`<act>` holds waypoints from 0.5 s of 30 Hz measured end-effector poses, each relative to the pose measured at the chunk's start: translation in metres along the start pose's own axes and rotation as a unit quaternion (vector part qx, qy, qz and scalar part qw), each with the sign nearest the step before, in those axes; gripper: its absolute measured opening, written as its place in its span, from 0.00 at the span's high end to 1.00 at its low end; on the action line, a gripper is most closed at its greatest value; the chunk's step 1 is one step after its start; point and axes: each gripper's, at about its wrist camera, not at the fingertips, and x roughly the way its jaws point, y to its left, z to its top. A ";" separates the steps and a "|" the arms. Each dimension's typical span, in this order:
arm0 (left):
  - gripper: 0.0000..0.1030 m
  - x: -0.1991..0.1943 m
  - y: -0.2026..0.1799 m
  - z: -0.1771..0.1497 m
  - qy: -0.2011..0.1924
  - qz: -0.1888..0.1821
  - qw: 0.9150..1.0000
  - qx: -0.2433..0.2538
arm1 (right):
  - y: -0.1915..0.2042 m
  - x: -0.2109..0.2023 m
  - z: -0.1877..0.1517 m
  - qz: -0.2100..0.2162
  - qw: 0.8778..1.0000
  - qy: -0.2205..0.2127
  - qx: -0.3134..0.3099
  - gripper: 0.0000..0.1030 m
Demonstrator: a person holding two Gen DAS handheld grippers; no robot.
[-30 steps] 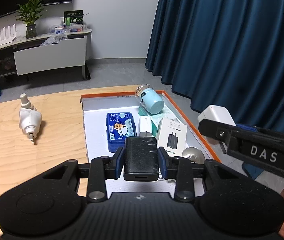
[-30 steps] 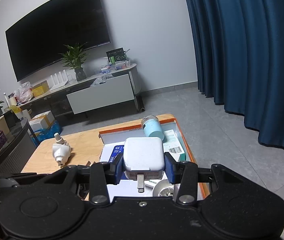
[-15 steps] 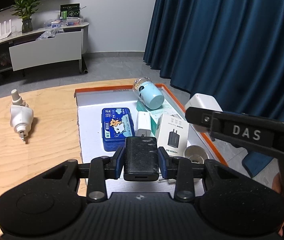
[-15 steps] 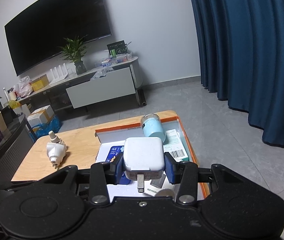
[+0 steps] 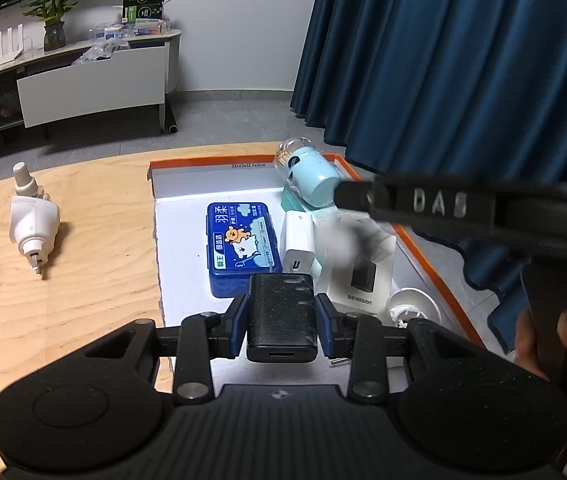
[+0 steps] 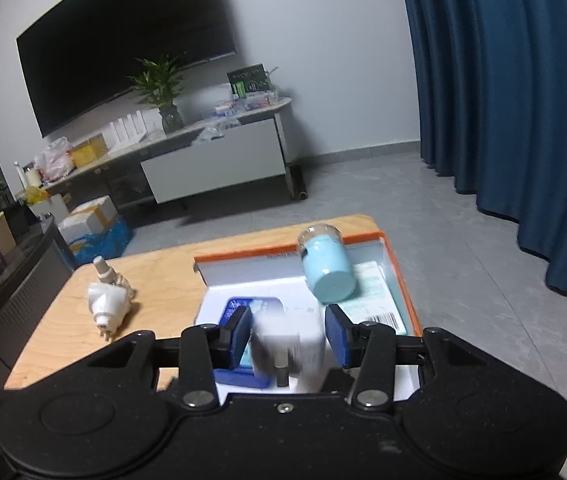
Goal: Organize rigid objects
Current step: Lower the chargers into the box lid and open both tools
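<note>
My left gripper [image 5: 282, 312] is shut on a black power bank [image 5: 282, 314], held over the near end of the orange-rimmed box [image 5: 419, 248]. My right gripper [image 6: 288, 332] is open above the box [image 6: 401, 276]; the white charger [image 6: 289, 346] is a blur dropping between its spread fingers. It shows as a white smear in the left wrist view [image 5: 343, 236]. The box holds a blue tin [image 5: 241, 246], a white adapter [image 5: 298, 240], a white charger carton [image 5: 363, 280] and a light-blue bottle [image 5: 309, 178].
A white plug-in device [image 5: 31, 220] lies on the wooden table [image 5: 83, 280] left of the box, also in the right wrist view [image 6: 107, 304]. A white round dish [image 5: 413, 304] sits at the box's near right corner. Blue curtain and floor lie beyond the table's right edge.
My right gripper has opened and let go of the white charger, which is falling into the box. It has also moved forward over the box. The left gripper still holds the power bank.
</note>
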 end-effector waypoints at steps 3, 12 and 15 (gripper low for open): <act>0.65 0.003 0.001 0.000 0.002 -0.002 1.000 0.001 | -0.003 -0.006 0.004 0.001 1.000 -0.016 0.009 0.36; 0.65 0.013 -0.005 -0.001 0.010 -0.024 1.000 -0.002 | -0.014 -0.034 0.000 -0.028 0.998 -0.045 0.021 0.36; 0.65 0.016 -0.008 0.005 0.009 -0.046 0.999 -0.004 | -0.015 -0.041 -0.001 -0.034 0.998 -0.051 0.021 0.36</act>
